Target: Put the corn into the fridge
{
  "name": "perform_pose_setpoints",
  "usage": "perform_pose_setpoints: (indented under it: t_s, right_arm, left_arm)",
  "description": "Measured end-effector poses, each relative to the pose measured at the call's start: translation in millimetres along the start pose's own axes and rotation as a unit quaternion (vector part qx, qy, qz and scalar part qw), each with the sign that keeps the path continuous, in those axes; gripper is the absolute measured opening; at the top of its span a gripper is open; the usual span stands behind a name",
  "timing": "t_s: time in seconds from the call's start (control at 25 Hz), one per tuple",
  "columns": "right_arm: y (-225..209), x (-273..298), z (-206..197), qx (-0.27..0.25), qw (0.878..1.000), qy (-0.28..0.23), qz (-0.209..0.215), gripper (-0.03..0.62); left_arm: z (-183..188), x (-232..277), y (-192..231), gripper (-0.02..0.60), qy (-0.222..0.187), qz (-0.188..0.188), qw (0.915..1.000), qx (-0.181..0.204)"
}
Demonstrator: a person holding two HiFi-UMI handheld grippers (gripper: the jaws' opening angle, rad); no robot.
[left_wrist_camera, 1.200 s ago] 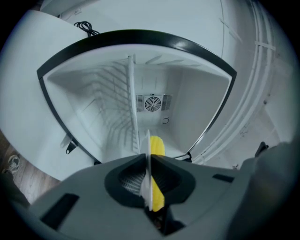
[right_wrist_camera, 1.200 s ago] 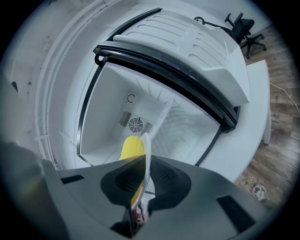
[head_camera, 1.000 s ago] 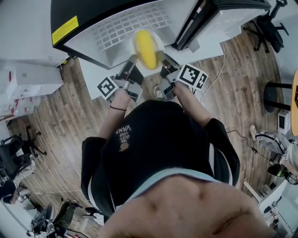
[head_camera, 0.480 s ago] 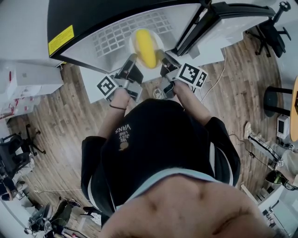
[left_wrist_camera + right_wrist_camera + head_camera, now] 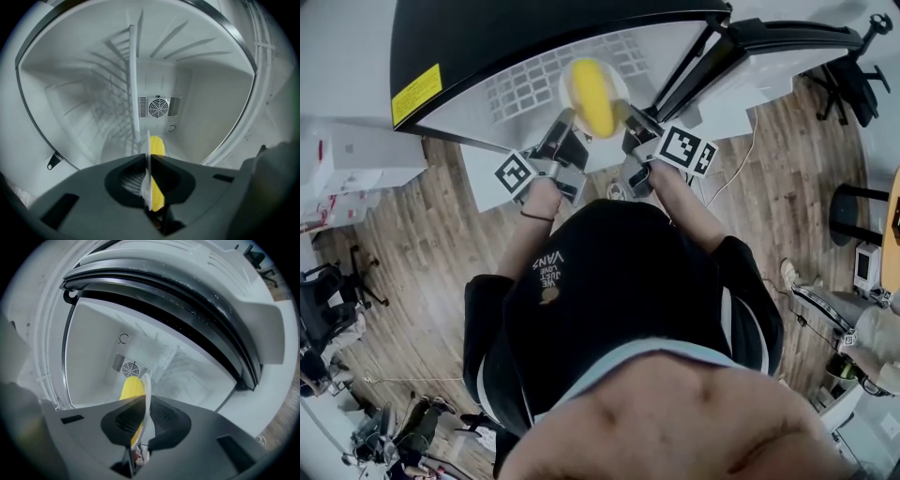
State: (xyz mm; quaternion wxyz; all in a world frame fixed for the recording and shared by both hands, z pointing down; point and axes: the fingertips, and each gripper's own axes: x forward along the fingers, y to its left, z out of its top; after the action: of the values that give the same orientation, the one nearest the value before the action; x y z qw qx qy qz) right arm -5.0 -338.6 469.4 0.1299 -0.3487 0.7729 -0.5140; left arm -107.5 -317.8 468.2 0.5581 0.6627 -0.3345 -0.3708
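Left tongs and right tongs pinch the plate tight. Hold it flat so the corn slides safely into the fridge.

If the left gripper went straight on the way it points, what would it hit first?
Probably the fridge's back wall near the round fan vent. The space before it looks free, though the wire shelf runs close alongside and depth is hard to judge.
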Motion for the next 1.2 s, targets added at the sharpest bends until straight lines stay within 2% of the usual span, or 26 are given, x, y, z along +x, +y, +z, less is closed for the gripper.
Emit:
perform_pose_setpoints:
  t_s: [0.44, 1.2]
  right_arm:
    - [-4.7, 12.0, 11.9, 0.005, 1.000, 0.010, 0.005, 0.029]
    - [-2.2, 31.8, 27.3, -0.002, 1.000, 0.020, 0.015, 0.032]
  left_arm:
    - [6.5, 11.6, 1.9, 0.037, -0.016, -0.003, 0.9998, -0.013]
    - [17.8, 21.6, 2.7, 0.037, -0.068, -0.001, 0.9935, -0.091]
